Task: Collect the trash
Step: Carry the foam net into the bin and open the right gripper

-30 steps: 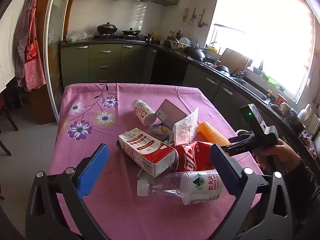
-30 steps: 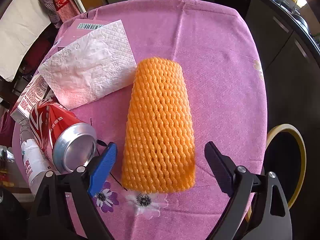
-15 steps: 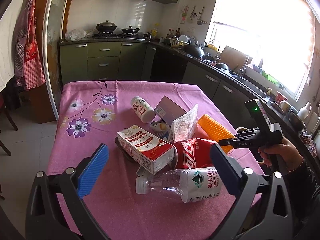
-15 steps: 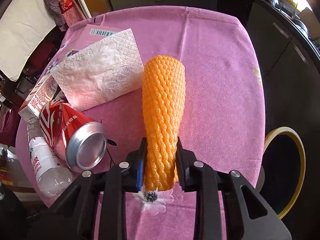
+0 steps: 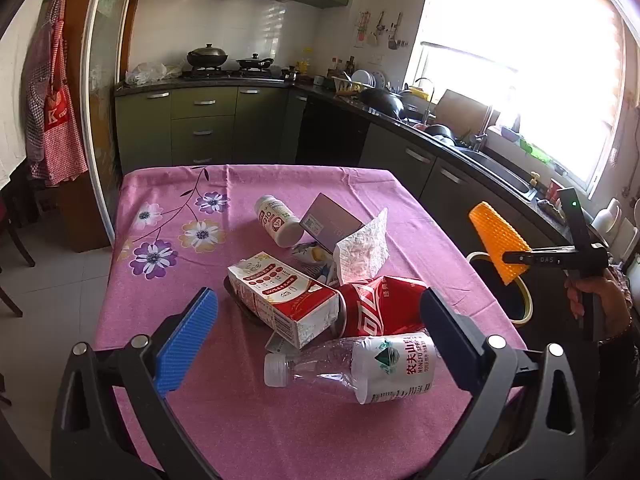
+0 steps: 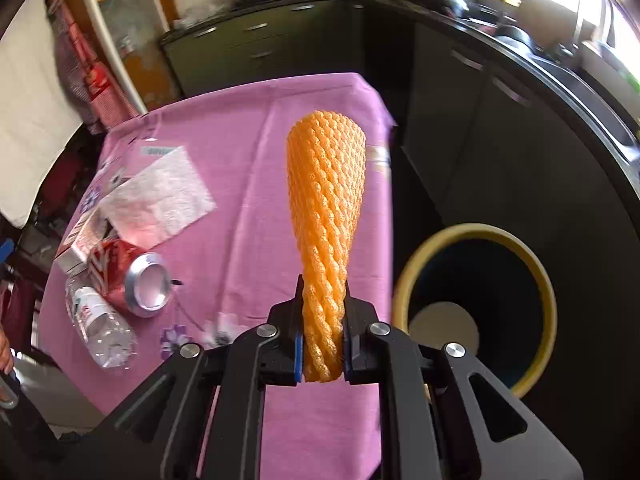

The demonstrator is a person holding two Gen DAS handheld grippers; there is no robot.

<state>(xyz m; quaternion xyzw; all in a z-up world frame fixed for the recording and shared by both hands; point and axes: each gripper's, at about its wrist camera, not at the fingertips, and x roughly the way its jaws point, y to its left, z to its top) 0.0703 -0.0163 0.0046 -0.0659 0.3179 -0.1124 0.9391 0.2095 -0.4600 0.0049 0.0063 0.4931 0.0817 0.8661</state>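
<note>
- Between the right tool's blue pads sits the narrow end of the orange foam net; the jaws are closing the last bit, squeezing the net thin where they pinch it.
- Beyond that tool's tips the net stands up and widens toward its open top, clear of the table.
- Just right of the right tool and lower down is a round bin with a yellow rim and a dark inside; it stands on the floor beside the table's edge.
- Left of the right tool, on the pink cloth, lie a white napkin, a red can with its silver end facing the camera, and a clear bottle.
- The left tool stands wide open, with nothing between its blue pads.
- Straight ahead of the left tool, near its tips, the bottle lies on its side, cap to the left.
- Just past the bottle are the can and a red and white carton, touching each other.
- Farther ahead sit the napkin, a grey box and a small white bottle.
- Far right of the left tool, a hand holds the right tool, with the net above the bin.
</note>
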